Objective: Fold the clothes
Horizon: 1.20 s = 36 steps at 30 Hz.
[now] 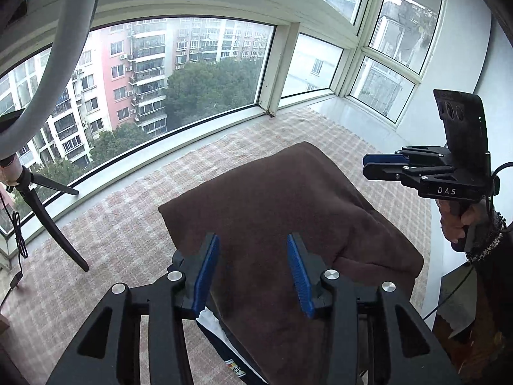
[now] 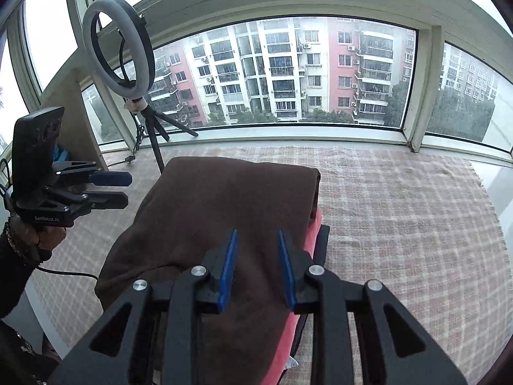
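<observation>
The folded brown garment [image 2: 218,211] tops a stack on the checked cloth [image 2: 400,199], below the window. Left claw [image 1: 253,269] and right claw [image 2: 256,269] hover above it, open and empty, presumably just released.

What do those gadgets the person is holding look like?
Each hand-held gripper is a black angular frame with silver bolts and two blue ribbed pads. One reads "DAS", the other "GenRobot.AI". Black cables trail off. The sleeves are black with sparkly cuffs.
</observation>
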### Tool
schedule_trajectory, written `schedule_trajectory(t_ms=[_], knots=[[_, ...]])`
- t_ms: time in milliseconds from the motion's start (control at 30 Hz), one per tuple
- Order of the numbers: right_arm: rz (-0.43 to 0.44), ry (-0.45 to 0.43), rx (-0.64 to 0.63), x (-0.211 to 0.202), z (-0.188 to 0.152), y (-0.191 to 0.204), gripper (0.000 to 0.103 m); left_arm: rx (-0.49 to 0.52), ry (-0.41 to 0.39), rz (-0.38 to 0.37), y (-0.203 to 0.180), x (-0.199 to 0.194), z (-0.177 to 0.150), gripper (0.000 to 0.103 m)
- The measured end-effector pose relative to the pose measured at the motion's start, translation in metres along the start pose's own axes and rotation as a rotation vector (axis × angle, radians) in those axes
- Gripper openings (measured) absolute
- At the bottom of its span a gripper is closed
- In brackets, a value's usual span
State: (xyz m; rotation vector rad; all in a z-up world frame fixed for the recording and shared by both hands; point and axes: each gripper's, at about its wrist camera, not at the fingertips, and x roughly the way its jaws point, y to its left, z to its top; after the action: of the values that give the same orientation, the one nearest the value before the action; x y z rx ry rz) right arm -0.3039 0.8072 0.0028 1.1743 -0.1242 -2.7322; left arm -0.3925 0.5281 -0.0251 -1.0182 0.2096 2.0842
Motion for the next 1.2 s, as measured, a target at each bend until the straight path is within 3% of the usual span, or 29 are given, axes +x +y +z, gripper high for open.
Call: schedule_trajectory(t_ms=[67, 167, 233, 300, 467, 533, 633, 733, 833, 867, 933, 1133, 1200], knots=[[-0.038, -0.006, 0.002, 0.023, 0.018, -0.001, 0.026, -0.008, 0.015, 0.025, 0.006, 0.022, 0.008, 0.042], [-0.172, 0.090, -0.036, 0.081, 0.027, -0.009, 0.026, -0.038, 0.070, 0.027, 0.024, 0.062, 0.009, 0.045], [-0.183, 0.159, 0.005, 0.109, 0.023, -0.026, 0.026, -0.099, 0.076, 0.004, 0.035, 0.070, 0.007, 0.045], [-0.179, 0.166, 0.034, 0.113, 0.019, -0.036, 0.028, -0.148, 0.075, -0.016, 0.043, 0.070, 0.007, 0.045], [-0.268, 0.097, -0.019, 0.047, 0.011, -0.022, 0.030, -0.048, 0.014, 0.016, 0.019, 0.003, -0.007, 0.043], [-0.221, 0.049, -0.038, 0.011, -0.002, -0.006, 0.030, 0.004, -0.012, 0.024, 0.000, -0.022, -0.027, 0.044], [-0.144, 0.007, -0.066, -0.028, -0.039, 0.024, 0.030, 0.052, -0.022, -0.025, -0.027, -0.048, -0.064, 0.044], [-0.054, 0.037, -0.032, -0.037, -0.073, 0.039, 0.030, 0.086, 0.021, -0.092, -0.047, -0.048, -0.097, 0.044], [-0.076, 0.124, -0.065, -0.024, -0.097, 0.043, 0.030, 0.159, 0.117, -0.045, -0.055, -0.024, -0.121, 0.045], [-0.116, 0.152, -0.086, -0.021, -0.104, 0.040, 0.030, 0.155, 0.145, -0.021, -0.051, -0.020, -0.127, 0.046], [-0.102, 0.185, -0.038, -0.025, -0.114, 0.028, 0.030, 0.091, 0.168, -0.036, -0.038, -0.024, -0.134, 0.046], [-0.213, 0.108, 0.083, -0.079, -0.127, 0.022, 0.033, 0.014, 0.135, -0.001, -0.019, -0.084, -0.159, 0.044], [-0.224, 0.087, 0.121, -0.091, -0.137, 0.037, 0.044, -0.009, 0.124, 0.021, -0.019, -0.106, -0.170, 0.046]])
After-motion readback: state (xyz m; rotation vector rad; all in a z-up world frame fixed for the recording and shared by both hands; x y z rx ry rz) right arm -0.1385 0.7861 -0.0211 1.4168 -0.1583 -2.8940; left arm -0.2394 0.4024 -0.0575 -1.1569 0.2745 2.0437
